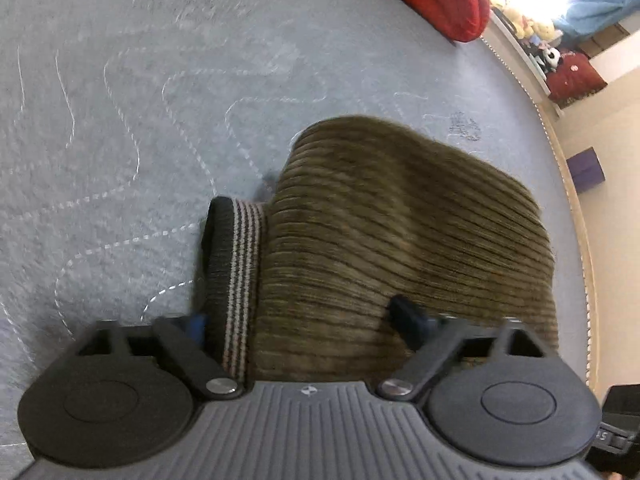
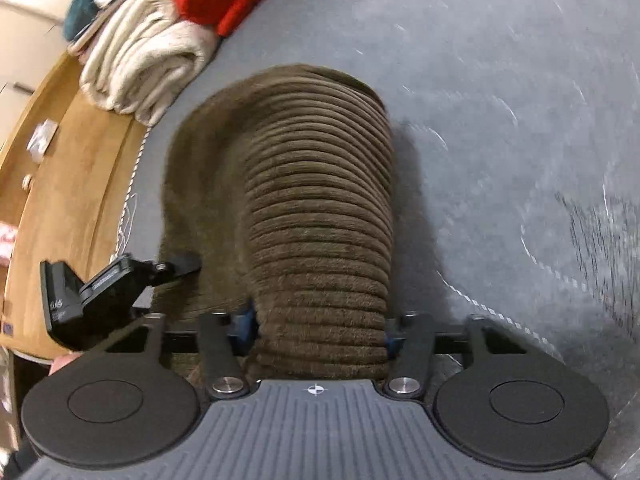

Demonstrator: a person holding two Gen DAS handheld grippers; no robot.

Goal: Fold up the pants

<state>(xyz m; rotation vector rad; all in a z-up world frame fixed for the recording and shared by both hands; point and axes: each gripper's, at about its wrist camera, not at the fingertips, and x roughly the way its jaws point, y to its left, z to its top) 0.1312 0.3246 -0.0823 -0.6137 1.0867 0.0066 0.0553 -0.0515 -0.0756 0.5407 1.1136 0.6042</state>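
Brown ribbed pants (image 1: pixel 400 240) are held lifted above a grey quilted bed (image 1: pixel 120 100), gripped at both ends of one edge. The left claw (image 1: pixel 304 320) is seen partly spread, with the striped waistband (image 1: pixel 240 280) and a thick bundle of cloth between its fingers. The right claw (image 2: pixel 316 332) is seen closed around a bunched roll of the same cloth, its blue pads (image 2: pixel 245 322) pressed against the sides. The far part of the pants droops toward the bed in both views.

Step judged in hand: a fold being carried over, cloth raised and not yet laid down. The next move is judged to call for both claws being lowered together so the edges meet squarely, then released.

Much is blurred by motion. The lower layers and leg ends are hidden under the raised cloth, so the fold count cannot be told. Folded cream and red clothes (image 2: pixel 152 52) are seen near the bed's edge; the left claw appears in the right view.
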